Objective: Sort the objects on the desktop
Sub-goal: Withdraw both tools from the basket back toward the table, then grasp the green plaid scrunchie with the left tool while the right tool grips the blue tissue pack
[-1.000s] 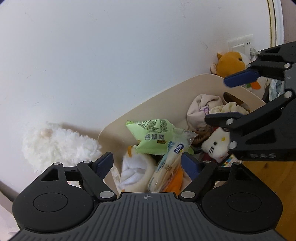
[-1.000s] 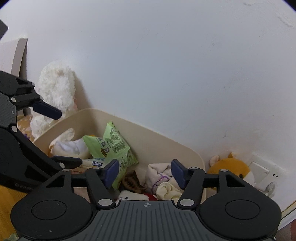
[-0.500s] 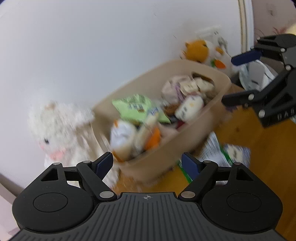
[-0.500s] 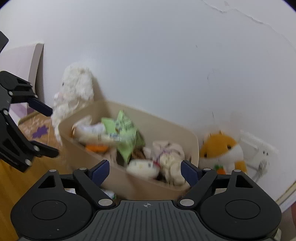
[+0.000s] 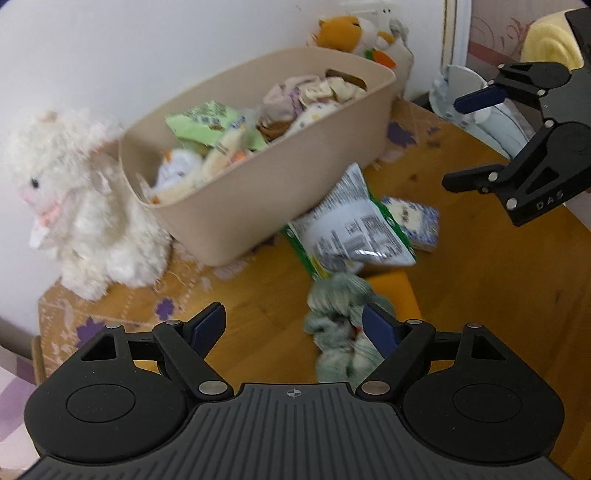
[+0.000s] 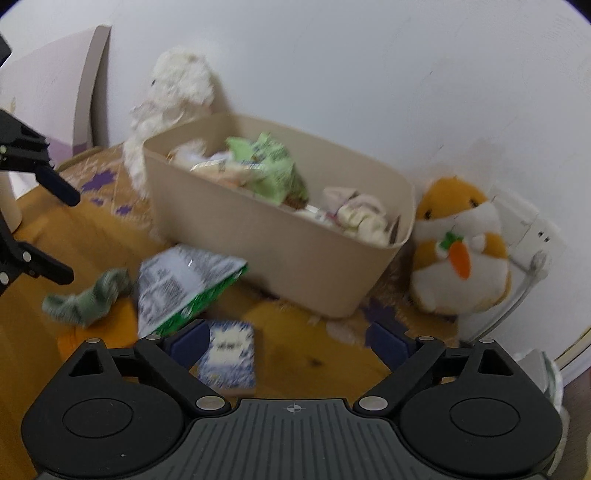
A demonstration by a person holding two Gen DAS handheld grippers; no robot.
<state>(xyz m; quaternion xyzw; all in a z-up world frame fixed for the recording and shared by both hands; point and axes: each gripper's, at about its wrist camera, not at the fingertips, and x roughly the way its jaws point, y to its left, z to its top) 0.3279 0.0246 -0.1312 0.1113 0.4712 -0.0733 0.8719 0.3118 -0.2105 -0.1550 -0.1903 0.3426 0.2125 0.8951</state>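
A beige bin (image 5: 258, 199) (image 6: 280, 251) full of snack bags and soft toys stands against the wall. In front of it on the wooden table lie a silver-green snack bag (image 5: 351, 229) (image 6: 181, 284), a blue-white packet (image 5: 413, 221) (image 6: 227, 354) and a crumpled grey-green cloth (image 5: 340, 321) (image 6: 88, 299). My left gripper (image 5: 293, 326) (image 6: 61, 232) is open above the table, the cloth lying under its right finger, untouched. My right gripper (image 6: 288, 343) (image 5: 469, 142) has its jaws opening; the packet lies below beside its left finger, not gripped.
A white fluffy plush (image 5: 74, 206) (image 6: 173, 96) stands left of the bin, an orange hamster plush (image 5: 351, 33) (image 6: 461, 251) right of it by a wall socket (image 6: 528, 229). A patterned mat (image 5: 110, 314) lies under the bin. White dishes (image 5: 472, 110) sit at the far right.
Both grippers have drawn back from above the bin and tilted down, so the table with bag, packet and cloth has come into view. The right gripper's jaws have widened.
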